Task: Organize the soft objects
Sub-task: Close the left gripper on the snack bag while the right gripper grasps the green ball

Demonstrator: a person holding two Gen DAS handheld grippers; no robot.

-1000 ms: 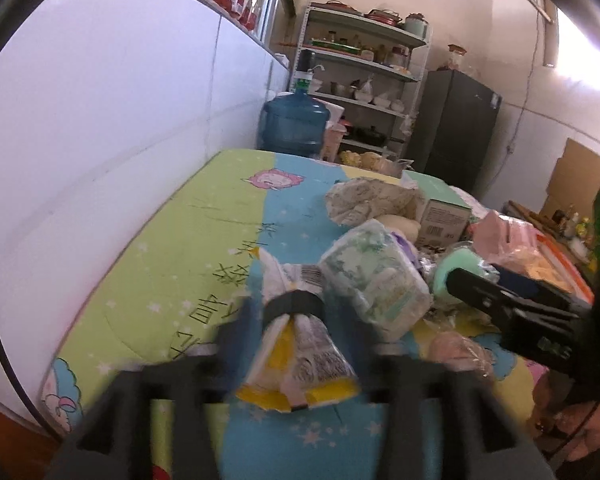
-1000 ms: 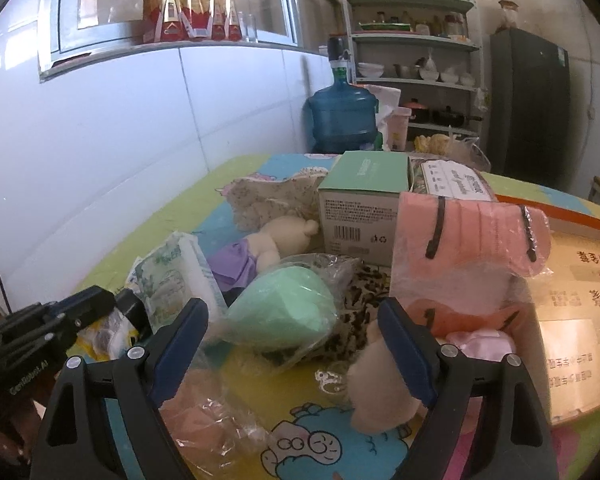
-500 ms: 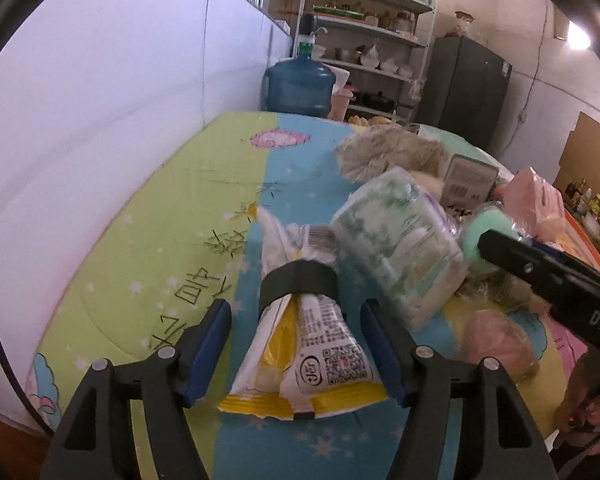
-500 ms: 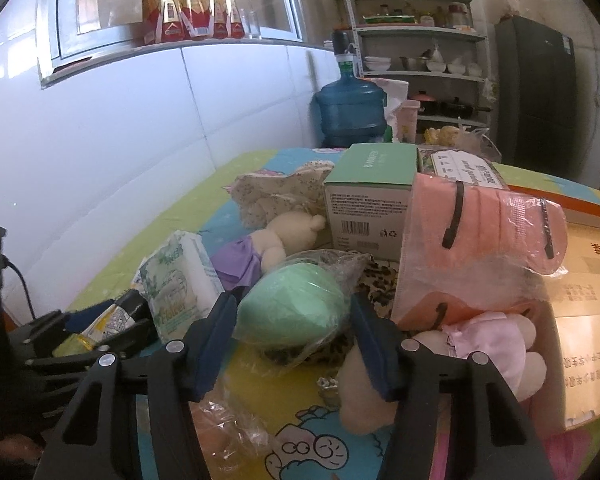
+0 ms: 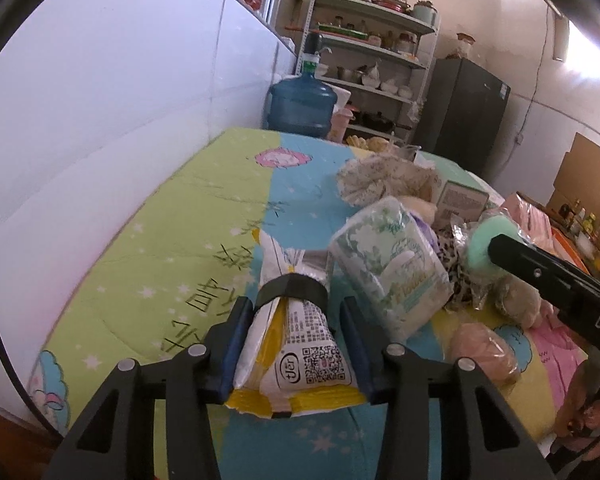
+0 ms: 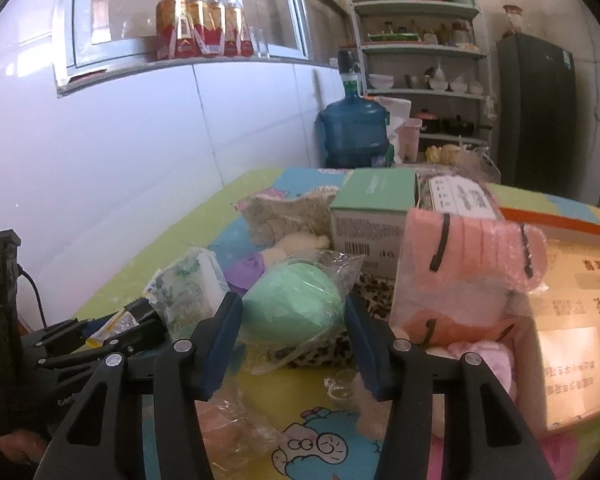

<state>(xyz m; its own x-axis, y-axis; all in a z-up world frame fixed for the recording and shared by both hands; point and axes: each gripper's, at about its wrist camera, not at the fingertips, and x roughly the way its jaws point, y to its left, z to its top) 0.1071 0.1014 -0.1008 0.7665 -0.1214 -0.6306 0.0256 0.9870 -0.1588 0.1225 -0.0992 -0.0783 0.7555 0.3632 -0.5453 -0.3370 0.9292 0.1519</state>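
My left gripper (image 5: 296, 320) has closed in on a white and yellow packet (image 5: 296, 344) bound with a black band; both pads touch its sides on the table. A green-patterned tissue pack (image 5: 392, 264) stands just right of it. My right gripper (image 6: 292, 316) has its jaws around a mint-green sponge in clear plastic (image 6: 292, 304), pads at its sides. The tissue pack (image 6: 188, 288) and the left gripper (image 6: 100, 340) show at the left in the right wrist view.
A colourful cartoon cloth (image 5: 172, 248) covers the table. A pile of soft things lies right of centre: pink bagged cloths (image 6: 472, 260), a green box (image 6: 376, 220), a lace bag (image 5: 380, 180), a plush doll (image 6: 296, 244). A white wall runs along the left; a water jug (image 5: 300, 108) stands behind.
My left gripper's jaws have narrowed onto the yellow packet. My right gripper moved forward and its jaws narrowed around the mint-green sponge.
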